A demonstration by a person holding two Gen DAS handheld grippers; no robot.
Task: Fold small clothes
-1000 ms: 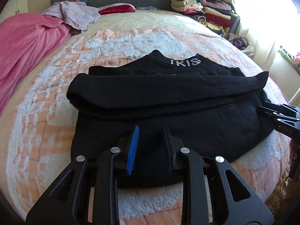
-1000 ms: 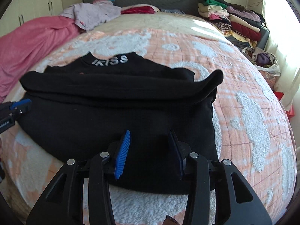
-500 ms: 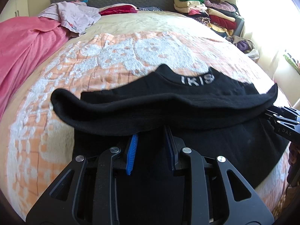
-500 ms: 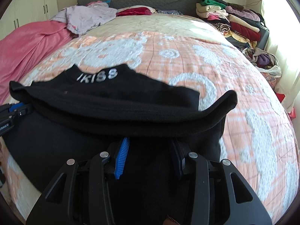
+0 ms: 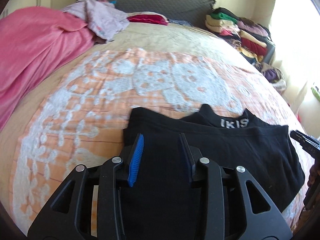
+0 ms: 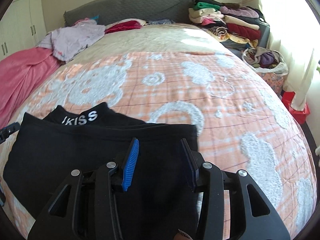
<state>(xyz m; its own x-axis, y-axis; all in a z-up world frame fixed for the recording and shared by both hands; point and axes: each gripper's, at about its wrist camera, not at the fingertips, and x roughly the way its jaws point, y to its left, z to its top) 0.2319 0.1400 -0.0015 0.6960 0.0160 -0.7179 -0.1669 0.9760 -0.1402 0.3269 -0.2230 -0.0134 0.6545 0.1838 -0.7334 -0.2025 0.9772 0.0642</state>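
Sunlight is pouring across the orange-and-white bedspread [image 6: 220, 104], where the black top [image 5: 230, 152] is lying folded at the near edge, its lettered collar pointing toward the headboard. Both the left gripper [image 5: 161, 156] and right gripper [image 6: 160, 160] are hovering over it, jaws opening, pads not pinching the cloth.

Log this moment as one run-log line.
step: bottom half folded up | item: black top on bed | left hand-held gripper: opening, above cloth | right hand-held gripper: opening, above cloth | collar: uncovered
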